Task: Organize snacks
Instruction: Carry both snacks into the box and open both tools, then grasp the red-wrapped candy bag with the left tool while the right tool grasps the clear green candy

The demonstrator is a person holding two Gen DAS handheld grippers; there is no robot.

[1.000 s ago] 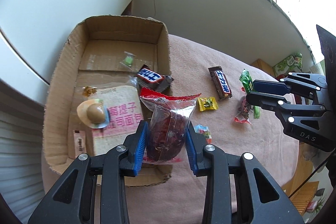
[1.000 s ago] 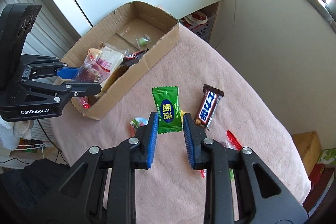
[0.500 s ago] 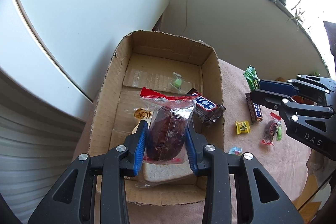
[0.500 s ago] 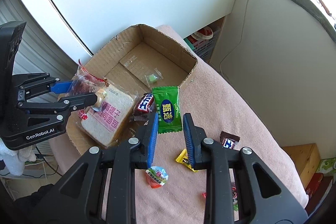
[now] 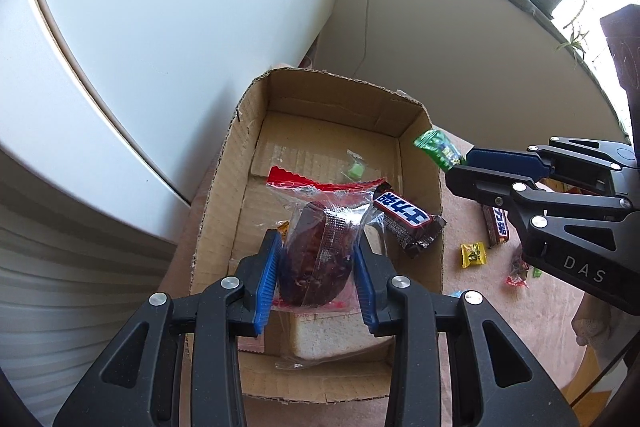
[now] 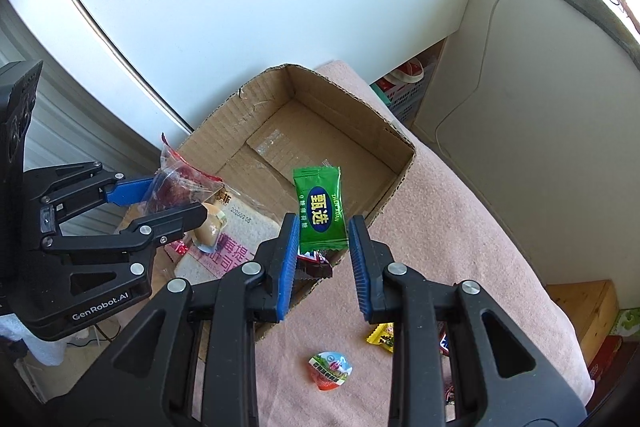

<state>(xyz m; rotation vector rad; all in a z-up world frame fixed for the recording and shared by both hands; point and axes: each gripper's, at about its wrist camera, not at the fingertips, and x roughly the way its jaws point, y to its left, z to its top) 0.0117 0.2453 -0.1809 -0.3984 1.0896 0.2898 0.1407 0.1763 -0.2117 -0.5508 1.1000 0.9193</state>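
Observation:
An open cardboard box [image 5: 344, 95] stands on the pink cloth. My left gripper [image 5: 316, 247] hangs over the near half of the box, shut on a clear-wrapped dark red snack [image 5: 320, 227]. The right wrist view has that gripper [image 6: 176, 195] and the snack [image 6: 176, 187] at the left. My right gripper [image 6: 324, 223] is shut on a green packet [image 6: 320, 211] above the box's [image 6: 340, 87] near-right wall. From the left wrist view it [image 5: 456, 163] comes in from the right, the packet [image 5: 434, 145] by the rim. Inside lie a chocolate bar [image 5: 404, 217], a bread pack [image 5: 332, 335] and a small green candy [image 5: 355, 169].
On the cloth right of the box lie a yellow candy [image 5: 473, 255], a second chocolate bar [image 5: 496, 227] and a jelly cup [image 6: 330, 371]. A white wall runs behind the box. A basket [image 6: 404, 87] and a wooden crate [image 6: 580, 307] stand on the floor beyond the table edge.
Both grippers have travelled from over the cloth to the box. The left carried the red snack over the box's inside, the right brought the green packet to the box's wall.

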